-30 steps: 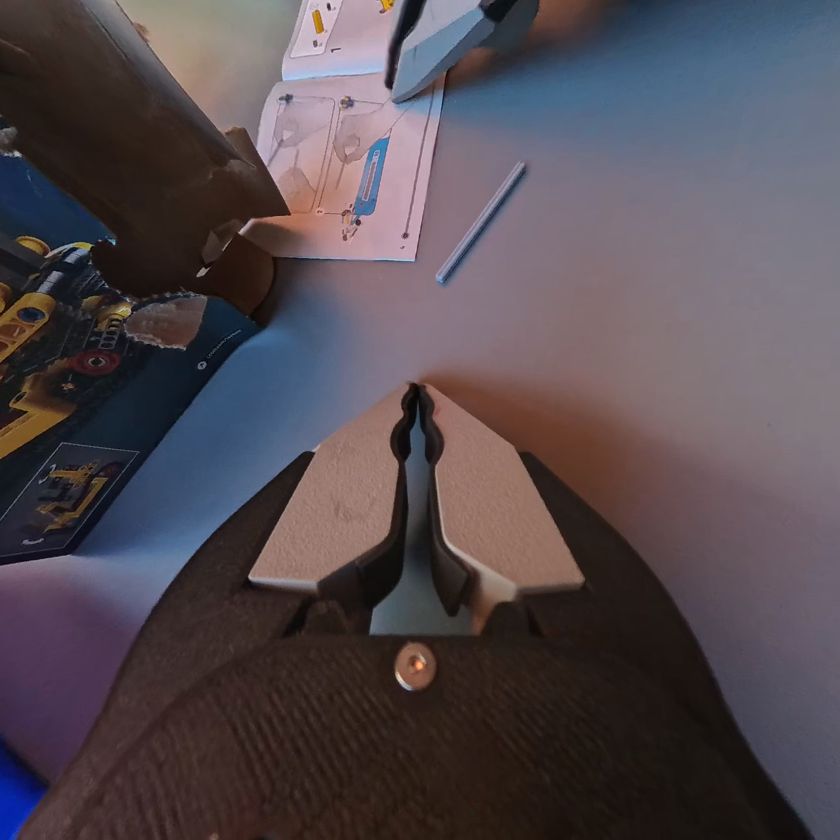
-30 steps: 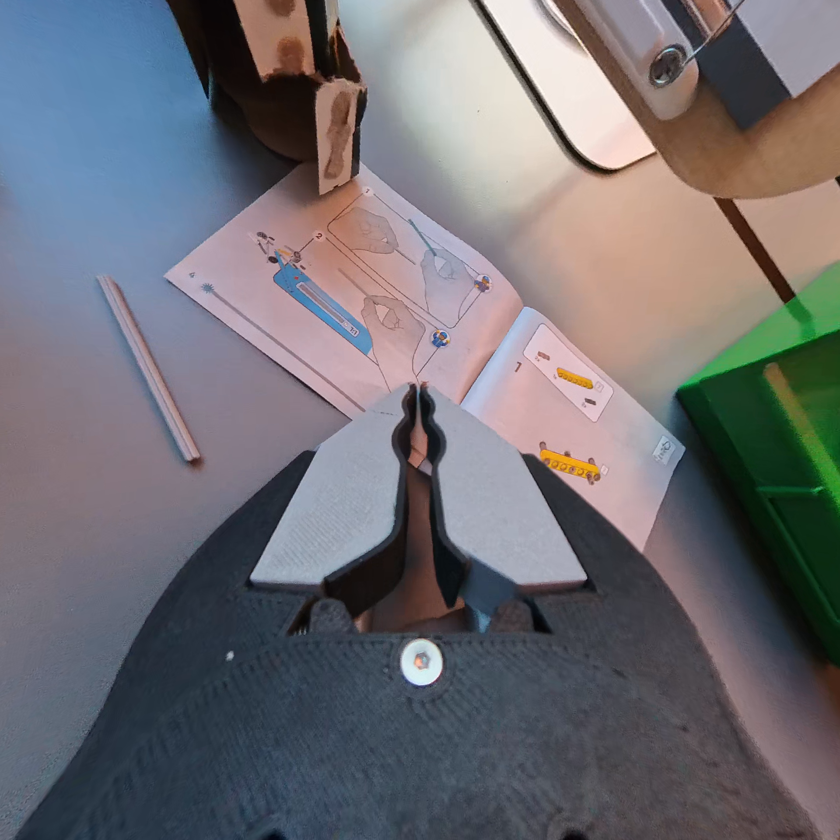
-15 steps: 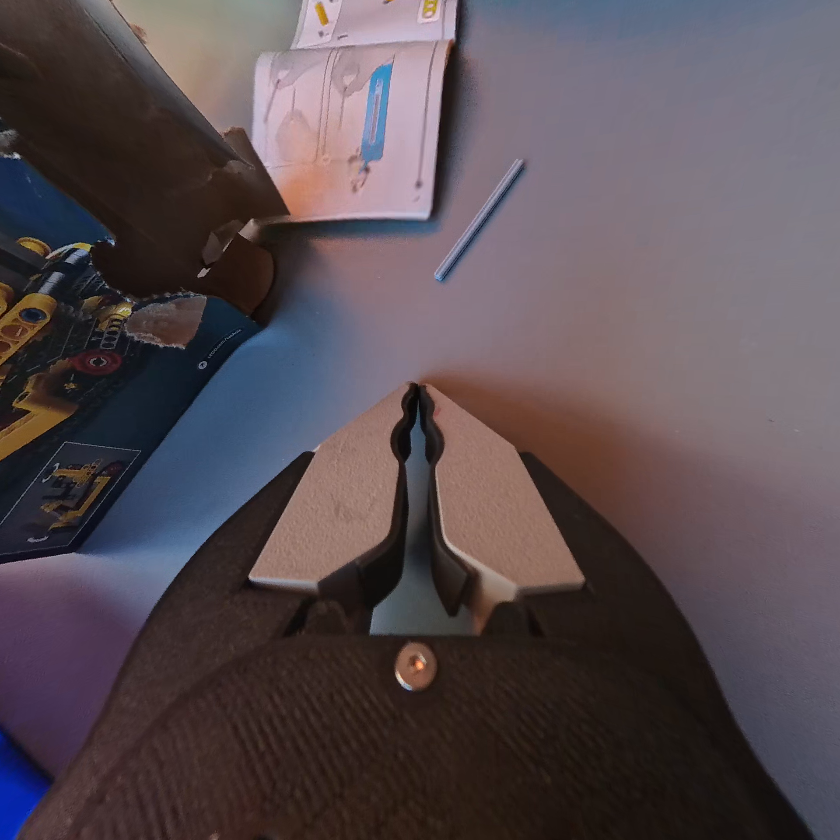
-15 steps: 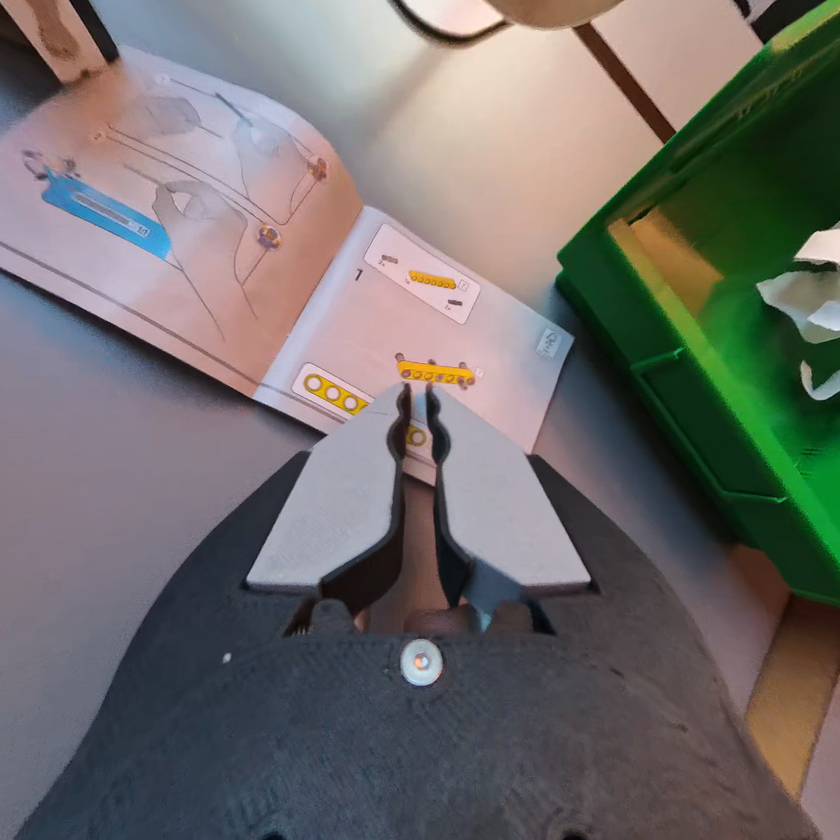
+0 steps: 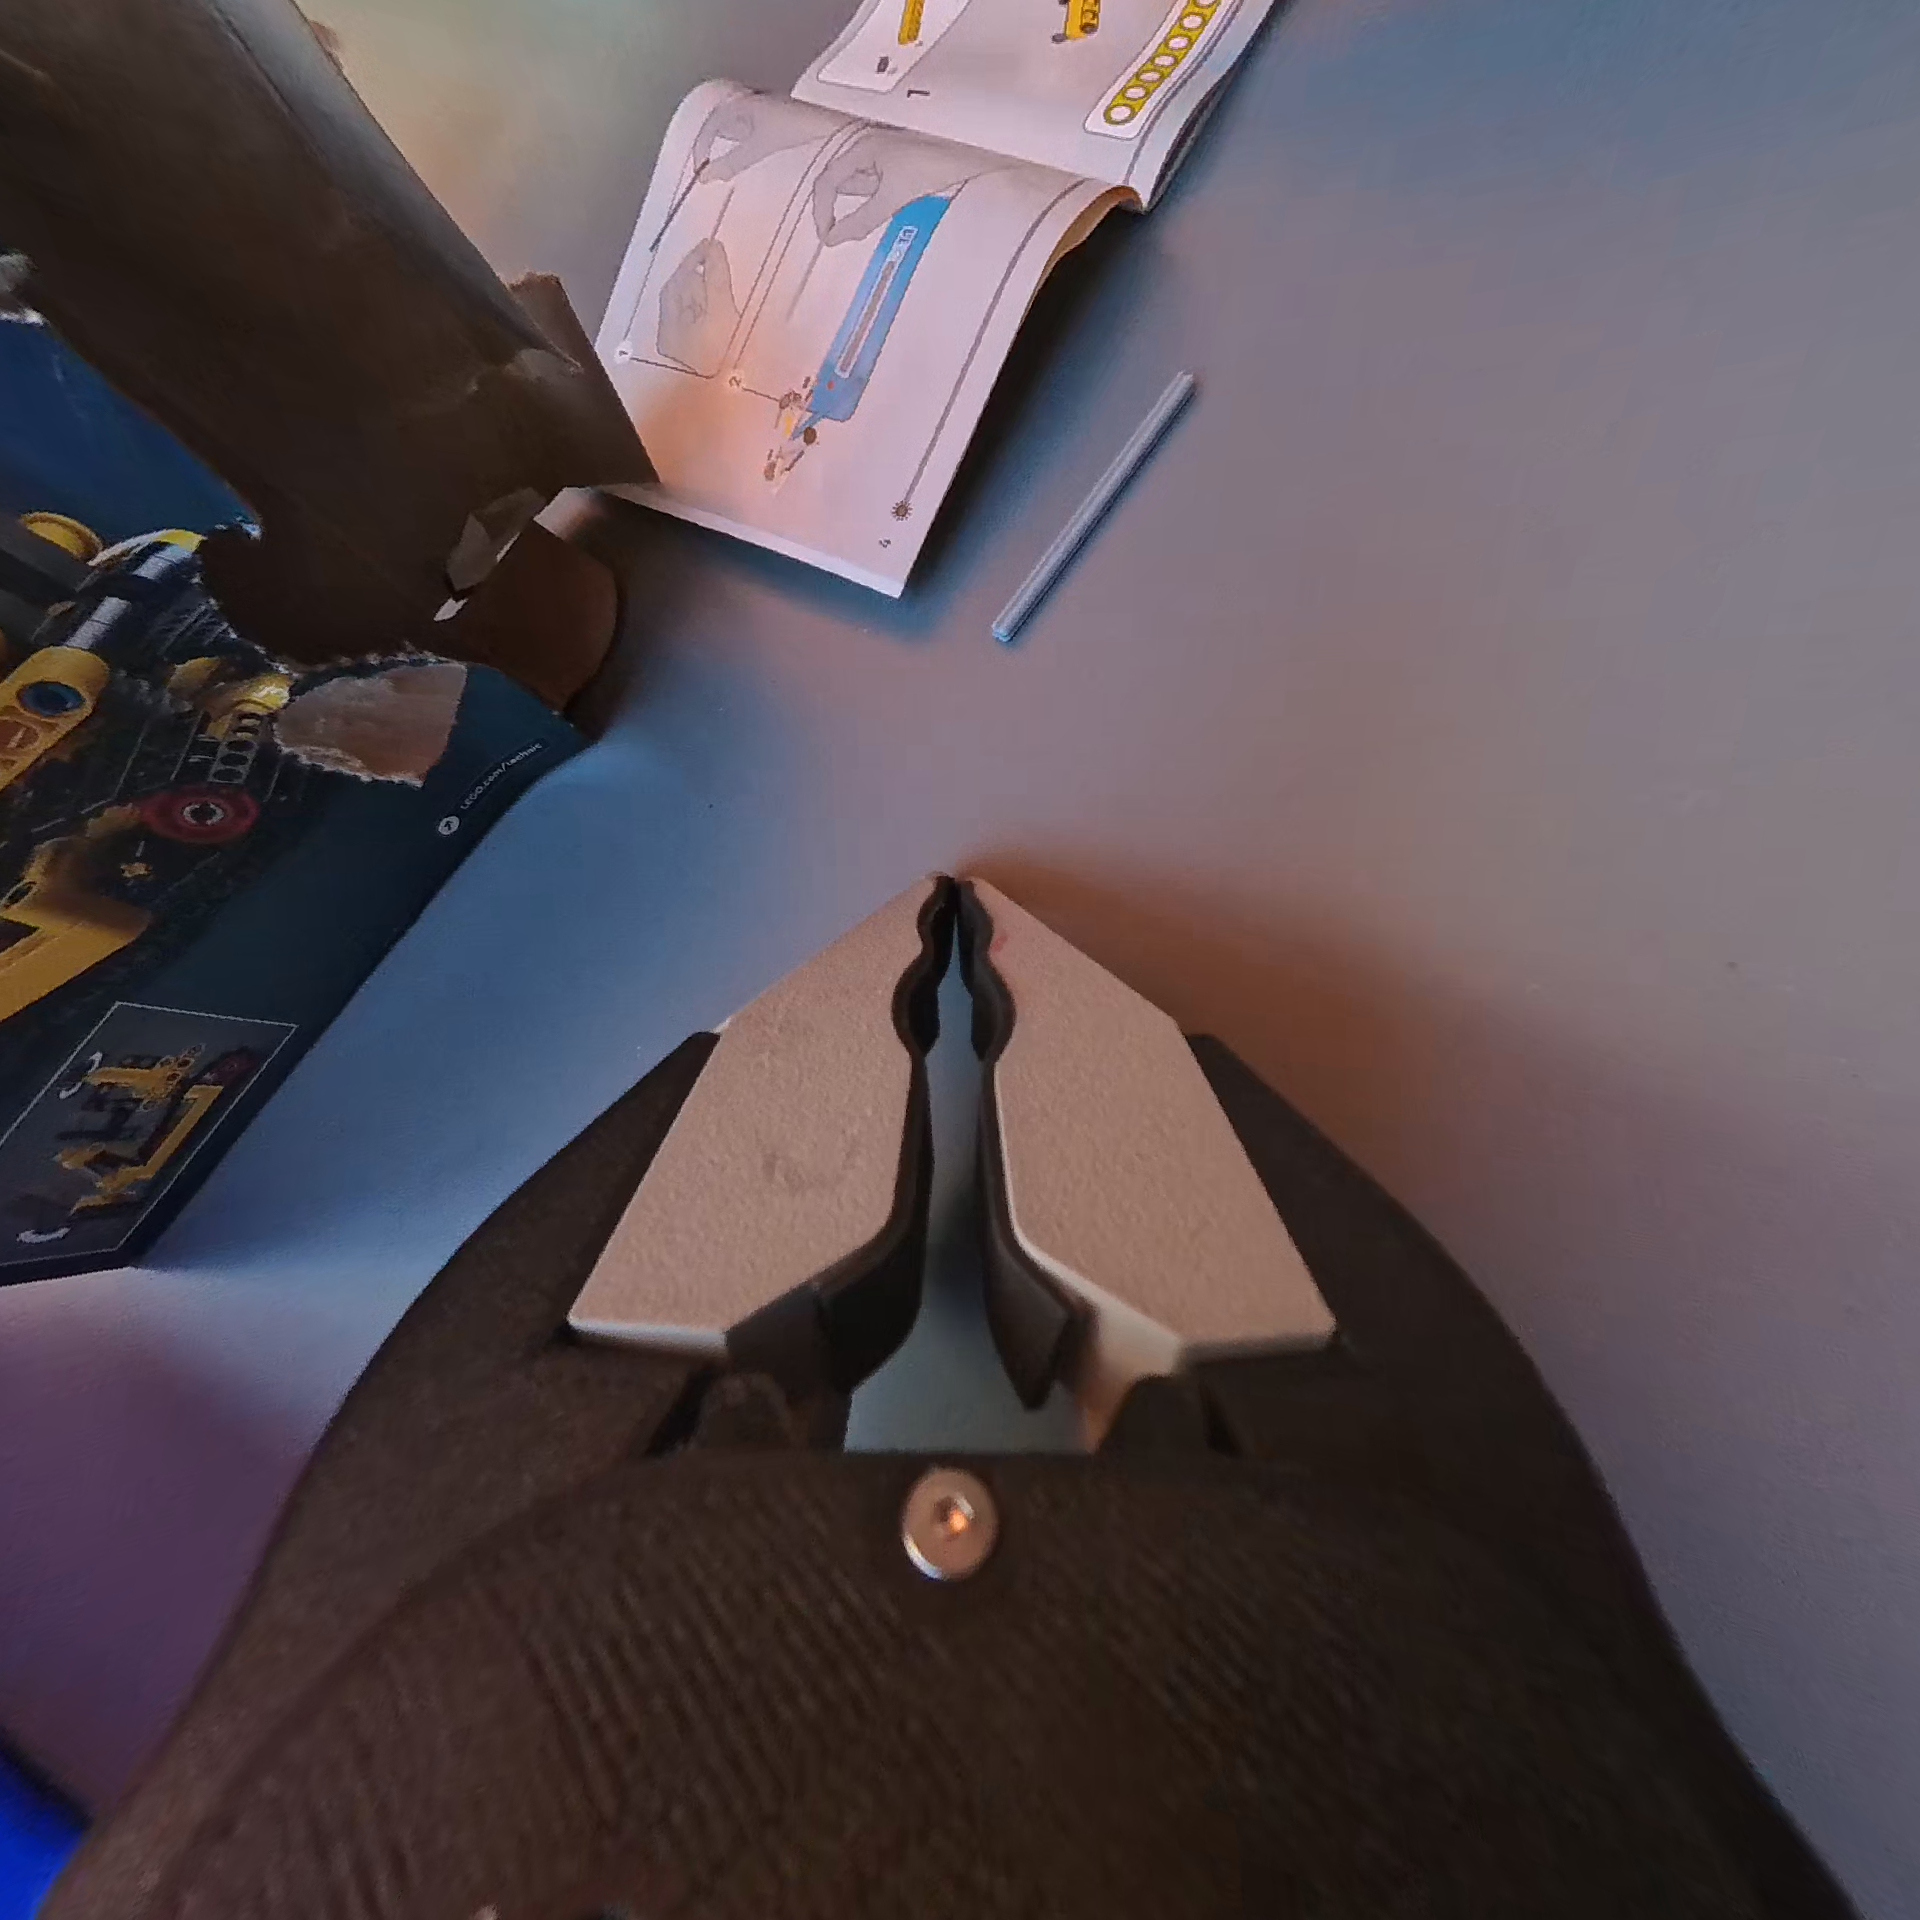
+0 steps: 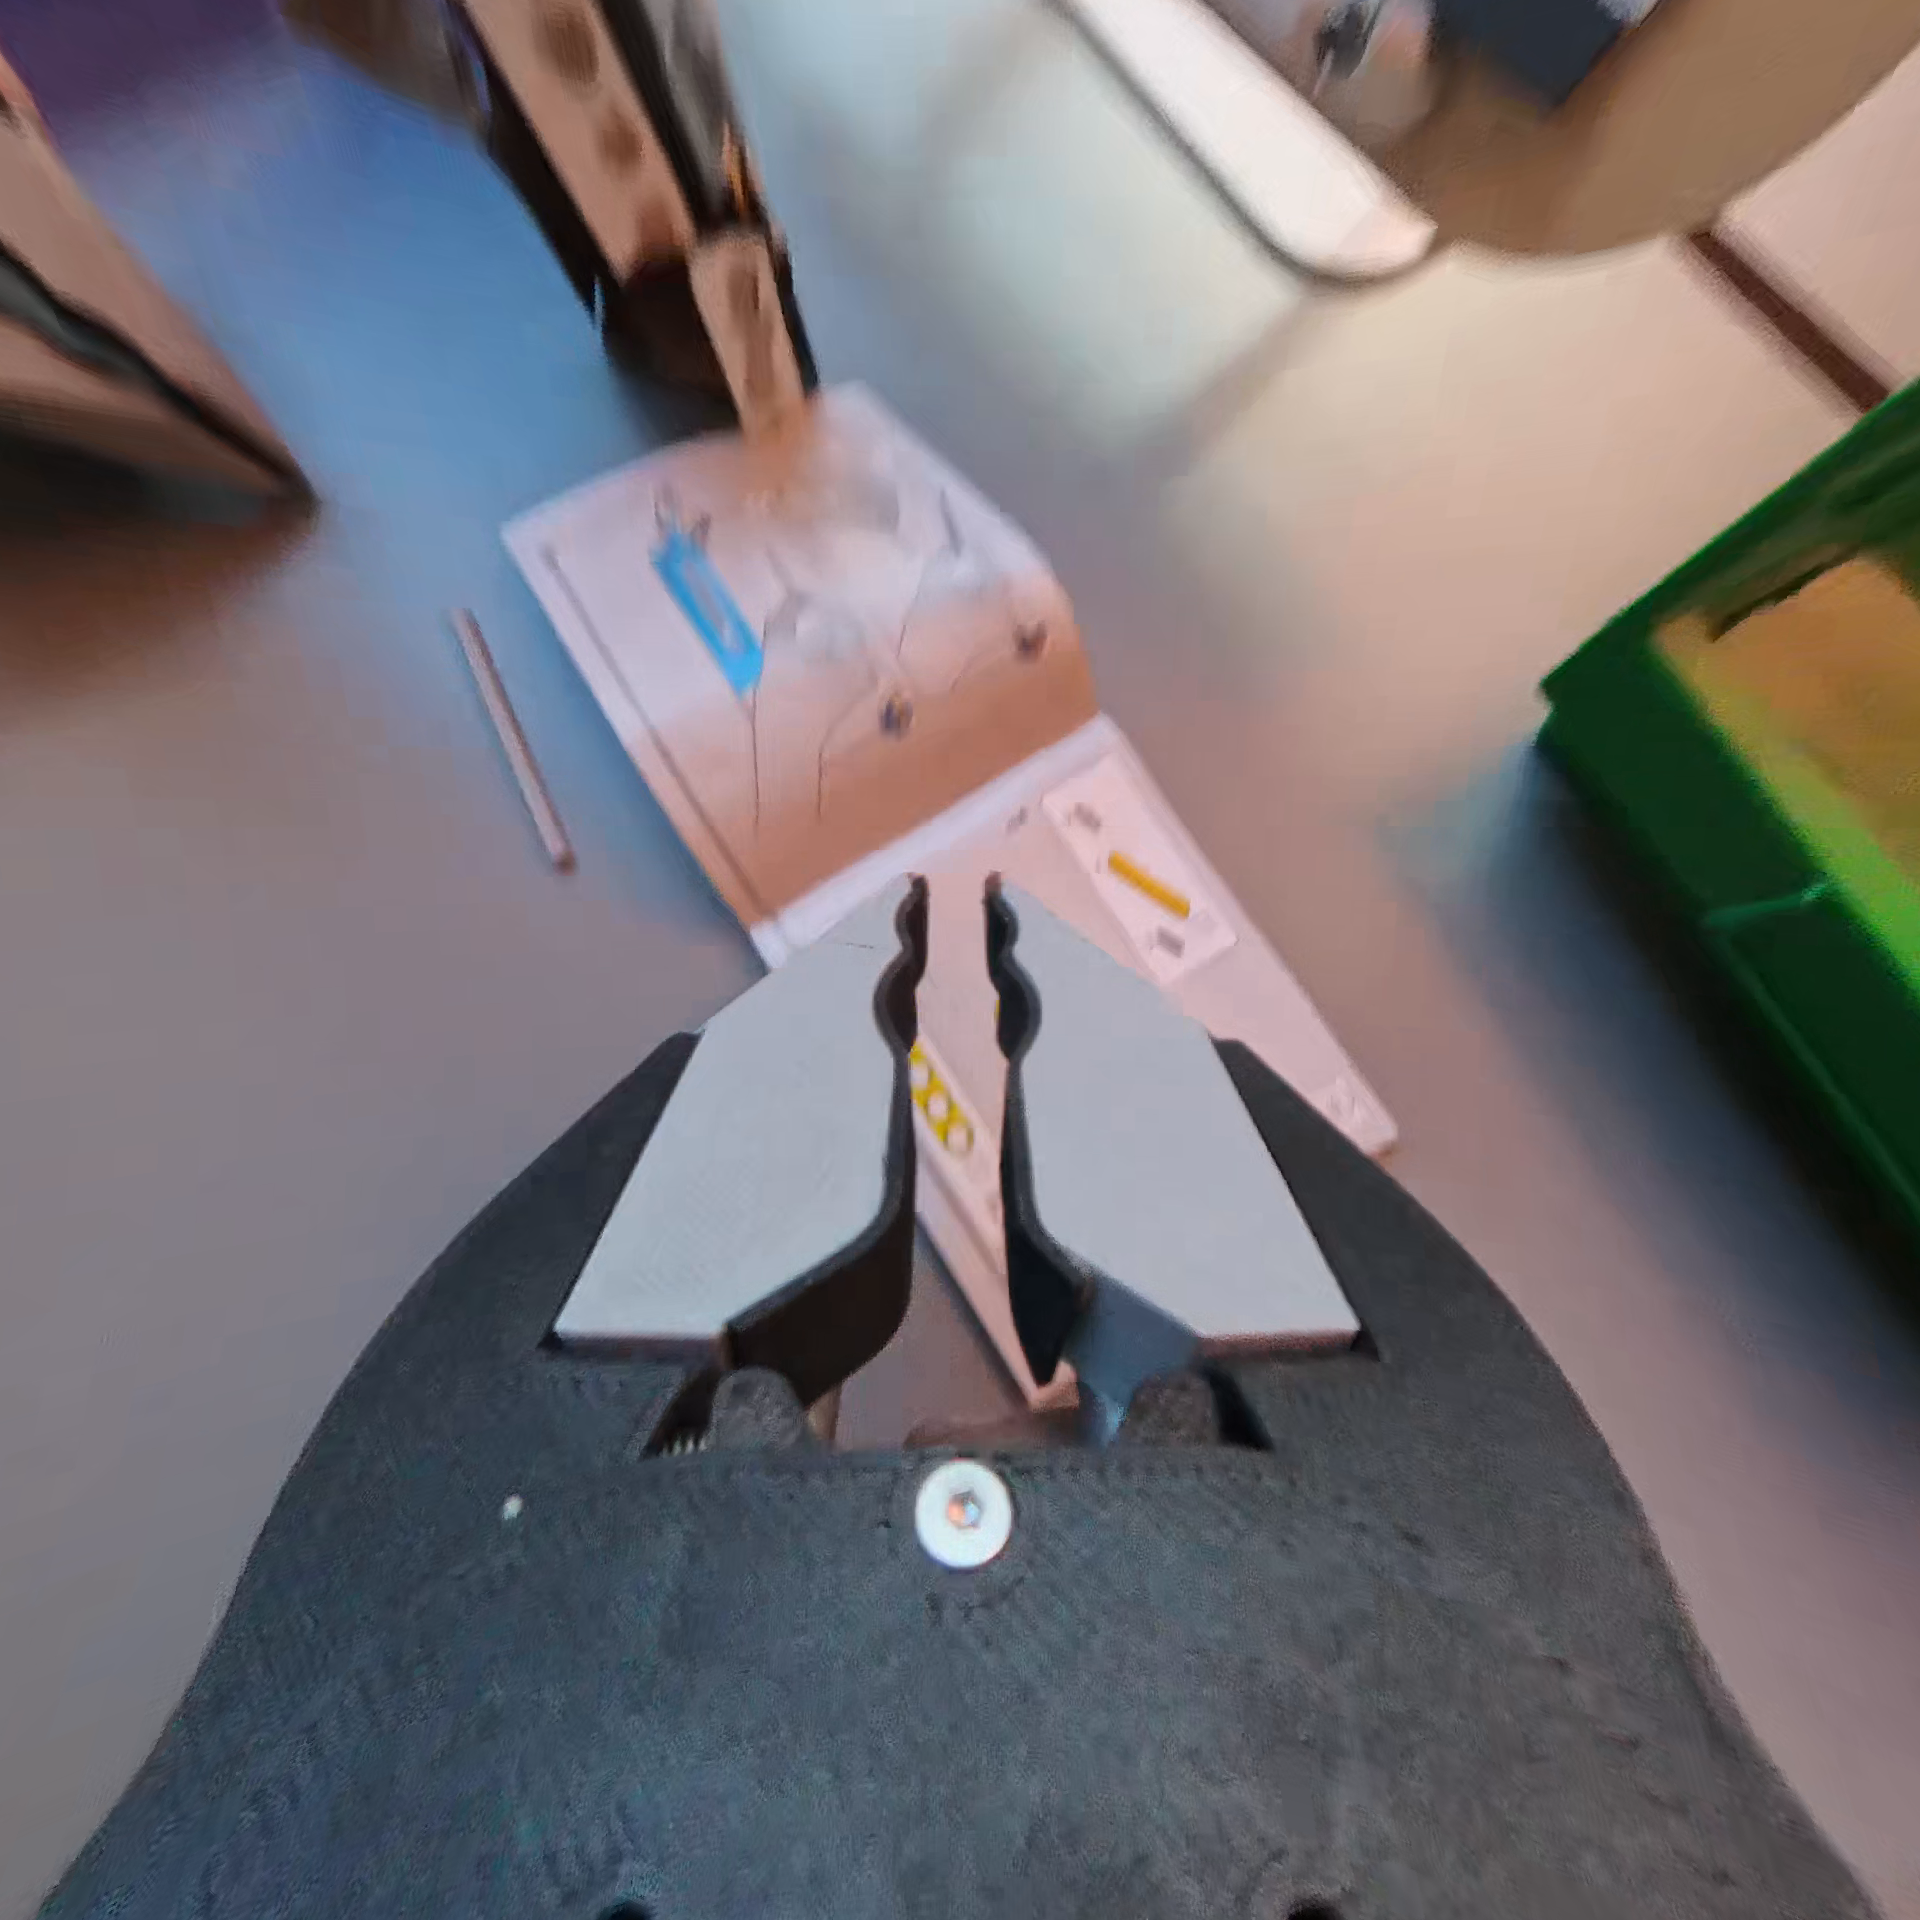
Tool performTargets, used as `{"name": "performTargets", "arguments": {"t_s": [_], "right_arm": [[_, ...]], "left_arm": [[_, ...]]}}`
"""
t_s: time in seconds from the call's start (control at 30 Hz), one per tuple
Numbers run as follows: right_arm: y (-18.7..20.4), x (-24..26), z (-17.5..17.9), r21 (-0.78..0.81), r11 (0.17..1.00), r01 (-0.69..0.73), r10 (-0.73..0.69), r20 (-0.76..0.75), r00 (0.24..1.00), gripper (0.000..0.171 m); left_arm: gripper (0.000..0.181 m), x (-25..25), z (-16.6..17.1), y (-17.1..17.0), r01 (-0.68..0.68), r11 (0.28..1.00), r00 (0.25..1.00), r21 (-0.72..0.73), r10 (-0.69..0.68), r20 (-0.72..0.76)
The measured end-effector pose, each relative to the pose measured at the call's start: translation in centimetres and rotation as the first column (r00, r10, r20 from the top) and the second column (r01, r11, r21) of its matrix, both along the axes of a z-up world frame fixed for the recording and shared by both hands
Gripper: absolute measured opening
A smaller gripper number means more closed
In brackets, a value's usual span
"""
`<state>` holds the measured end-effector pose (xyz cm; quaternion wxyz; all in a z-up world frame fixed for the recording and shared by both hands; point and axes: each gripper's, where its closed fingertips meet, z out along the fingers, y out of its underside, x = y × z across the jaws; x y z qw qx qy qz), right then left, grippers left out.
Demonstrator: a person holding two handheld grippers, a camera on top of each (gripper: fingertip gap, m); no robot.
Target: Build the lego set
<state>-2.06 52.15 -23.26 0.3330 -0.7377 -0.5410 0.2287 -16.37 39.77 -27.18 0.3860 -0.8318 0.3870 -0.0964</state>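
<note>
Grey table – torn box, open booklet, thin rod; left gripper pinched empty, right gripper slightly parted.

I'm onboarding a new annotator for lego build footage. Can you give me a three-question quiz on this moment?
1. True or false: the left gripper holds the grey rod.
2. Which gripper has a gap between its fingertips? A) left B) right C) neither
3. Fill in: the open instruction booklet lies between the grey rod and the ____ bin.

Key: 1. False, it is shut on nothing and the rod lies on the table. 2. B. 3. green.
</note>
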Motion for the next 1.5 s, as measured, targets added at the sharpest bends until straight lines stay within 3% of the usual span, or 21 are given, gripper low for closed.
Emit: {"name": "performTargets", "arguments": {"t_s": [0.03,0.13,0.33,1.5], "right_arm": [[0.0,-1.1,0.7,0.004,1.000,-0.006,0.006,-0.081,0.997,0.008],[-1.1,-3.2,0.4,-0.038,0.998,-0.047,0.040,-0.169,0.985,0.012],[-1.3,-3.7,-4.2,0.043,0.996,-0.083,0.082,0.025,0.996,0.005],[-1.5,-3.9,-4.2,0.039,0.994,-0.105,0.105,0.020,0.994,0.001]], "left_arm": [[0.000,0.0,0.0,0.0,0.000,1.000,1.000,-0.003,0.000,0.003],[0.000,0.0,0.0,0.0,0.000,1.000,1.000,-0.011,0.001,0.011],[0.000,0.0,0.0,0.0,0.000,1.000,1.000,-0.009,0.000,0.009],[0.000,0.0,0.0,0.0,0.004,0.997,0.996,-0.083,0.003,0.084]]}}
